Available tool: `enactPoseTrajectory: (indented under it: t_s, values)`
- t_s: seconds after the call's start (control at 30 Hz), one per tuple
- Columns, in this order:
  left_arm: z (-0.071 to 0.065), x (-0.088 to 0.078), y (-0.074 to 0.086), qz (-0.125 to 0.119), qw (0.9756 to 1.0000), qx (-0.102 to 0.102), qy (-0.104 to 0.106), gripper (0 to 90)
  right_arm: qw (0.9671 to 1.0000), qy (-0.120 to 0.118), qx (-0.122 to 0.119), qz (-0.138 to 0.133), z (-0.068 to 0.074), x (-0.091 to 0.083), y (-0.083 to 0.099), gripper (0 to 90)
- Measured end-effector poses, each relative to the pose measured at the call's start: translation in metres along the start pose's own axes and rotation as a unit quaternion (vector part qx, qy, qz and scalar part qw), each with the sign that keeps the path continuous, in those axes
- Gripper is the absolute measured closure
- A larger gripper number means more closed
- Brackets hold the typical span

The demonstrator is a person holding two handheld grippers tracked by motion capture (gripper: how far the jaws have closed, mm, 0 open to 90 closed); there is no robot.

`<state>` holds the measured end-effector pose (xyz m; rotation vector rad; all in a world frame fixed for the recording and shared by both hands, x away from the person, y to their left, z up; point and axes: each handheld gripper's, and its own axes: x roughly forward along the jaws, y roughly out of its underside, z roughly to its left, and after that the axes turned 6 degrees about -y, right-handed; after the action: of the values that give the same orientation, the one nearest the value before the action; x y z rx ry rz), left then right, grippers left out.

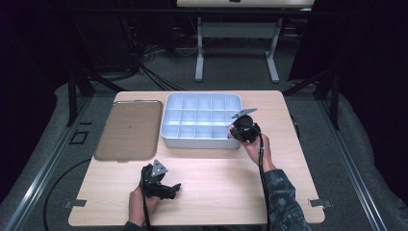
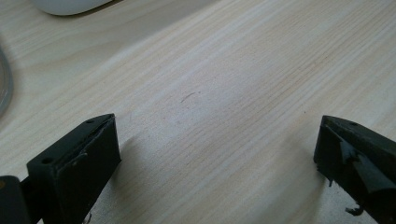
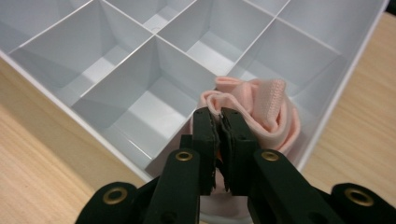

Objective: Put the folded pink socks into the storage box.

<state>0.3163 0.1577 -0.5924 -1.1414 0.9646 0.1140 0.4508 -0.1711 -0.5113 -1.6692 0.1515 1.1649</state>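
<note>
Brown tray [image 1: 129,130]: flat, at the worktop's [image 1: 216,192] left, nothing on it. Left tongs [image 1: 174,187]: near front edge, jaws spread wide over bare wood, holding nothing. White compartment box [image 1: 201,98]: grid of cells, just right of the tray. Pink fabric [image 3: 261,114]: soft, folded, with a ribbed elastic band, sitting in the box's near right corner cell; its lower part is hidden behind the jaws. Right tongs [image 3: 219,122]: jaws closed tight, pinching the fabric's folded edge.
</note>
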Motion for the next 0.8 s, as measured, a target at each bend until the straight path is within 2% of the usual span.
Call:
enactPoseTrajectory:
  t_s: [0.27, 0.3, 0.53, 0.67, 0.8]
  values:
    - [0.000, 0.000, 0.000, 0.000, 1.0000, 0.000, 0.000, 0.0, 0.9997, -0.013, 0.017, 0.013, -0.002, 0.006, -0.001, 83.5]
    - [0.000, 0.000, 0.000, 0.000, 1.0000, 0.000, 0.000, 0.1, 0.9996, -0.016, 0.019, 0.012, -0.002, 0.005, -0.001, 78.3]
    - [0.000, 0.000, 0.000, 0.000, 1.0000, 0.000, 0.000, 0.1, 0.9985, -0.032, 0.030, -0.032, -0.003, -0.018, -0.001, 56.5]
    - [0.000, 0.000, 0.000, 0.000, 1.0000, 0.000, 0.000, 0.1, 0.9971, -0.036, 0.036, -0.057, -0.001, -0.035, 0.001, 43.8]
    - [0.000, 0.000, 0.000, 0.000, 1.0000, 0.000, 0.000, 0.0, 0.9959, -0.048, 0.038, -0.067, 0.005, -0.055, 0.004, 29.2]
